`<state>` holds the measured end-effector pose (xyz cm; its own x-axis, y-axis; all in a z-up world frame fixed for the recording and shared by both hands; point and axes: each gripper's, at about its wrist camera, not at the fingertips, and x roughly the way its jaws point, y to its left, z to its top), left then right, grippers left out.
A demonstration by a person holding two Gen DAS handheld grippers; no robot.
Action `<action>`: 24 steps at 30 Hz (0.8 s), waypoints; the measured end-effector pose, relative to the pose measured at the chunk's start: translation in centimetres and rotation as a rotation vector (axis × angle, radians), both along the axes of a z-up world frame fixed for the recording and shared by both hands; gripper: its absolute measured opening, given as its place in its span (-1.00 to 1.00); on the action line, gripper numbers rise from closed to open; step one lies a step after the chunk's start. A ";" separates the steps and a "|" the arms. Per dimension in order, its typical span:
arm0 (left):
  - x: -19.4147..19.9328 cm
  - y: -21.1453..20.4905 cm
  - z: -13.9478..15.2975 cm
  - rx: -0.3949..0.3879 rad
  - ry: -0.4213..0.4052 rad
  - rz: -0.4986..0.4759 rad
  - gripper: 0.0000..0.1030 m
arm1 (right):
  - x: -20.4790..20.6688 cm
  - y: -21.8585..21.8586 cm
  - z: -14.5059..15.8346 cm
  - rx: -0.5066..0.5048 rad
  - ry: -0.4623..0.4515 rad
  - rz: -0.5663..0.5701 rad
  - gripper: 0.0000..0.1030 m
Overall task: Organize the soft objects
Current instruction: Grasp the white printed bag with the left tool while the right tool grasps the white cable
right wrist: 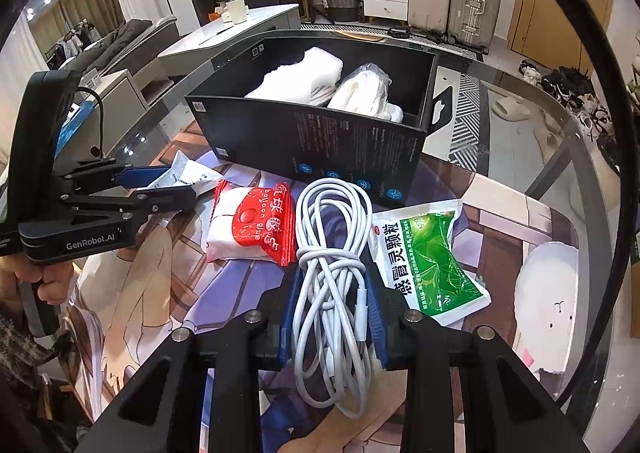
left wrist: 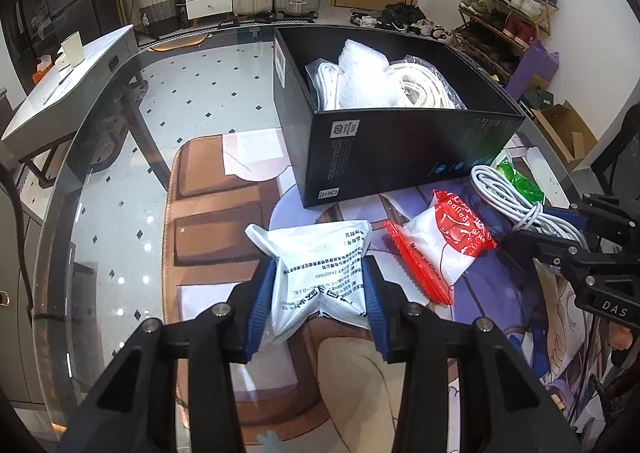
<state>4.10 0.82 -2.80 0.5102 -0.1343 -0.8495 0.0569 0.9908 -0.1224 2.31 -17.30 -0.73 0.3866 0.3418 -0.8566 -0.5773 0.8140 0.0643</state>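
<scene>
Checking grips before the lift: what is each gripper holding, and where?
Left gripper pinches the white packet at its near end; right gripper squeezes the white cable bundle mid-coil.

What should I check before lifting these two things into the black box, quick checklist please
1. Left gripper pads pressing both sides of the white printed pouch: ok.
2. Right gripper closed around the white cable bundle: ok.
3. Every cable loop caught between the pads: cannot tell; the loops toward the box lie beyond the fingertips.
4. Room in the black box: cannot tell; white bagged items already fill much of it.
5. Red balloon glue packet and green medicine packet clear of both grips: ok.
</scene>
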 end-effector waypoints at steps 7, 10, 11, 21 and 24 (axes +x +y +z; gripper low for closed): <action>-0.9 -0.3 0.3 -0.018 -0.003 -0.014 -0.26 | -0.6 -1.1 0.7 0.020 -0.010 -0.001 -0.40; -1.1 -0.1 0.5 -0.019 -0.009 -0.015 -0.28 | -0.8 -1.2 1.0 0.032 -0.006 0.004 -0.40; -1.2 -0.1 0.7 -0.018 -0.013 -0.015 -0.28 | -0.8 -1.3 1.1 0.037 -0.005 0.006 -0.40; -1.9 -0.8 2.4 -0.024 -0.051 -0.026 -0.29 | -1.0 -1.1 2.3 0.084 -0.023 0.019 -0.40; -2.0 -1.1 3.0 -0.020 -0.065 -0.034 -0.30 | -1.3 -0.9 2.8 0.100 -0.030 0.034 -0.40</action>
<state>2.13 -0.25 0.23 0.5587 -0.1693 -0.8119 0.0993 0.9856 -0.1371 1.04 -18.24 2.07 0.3985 0.4385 -0.8056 -0.6076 0.7841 0.1263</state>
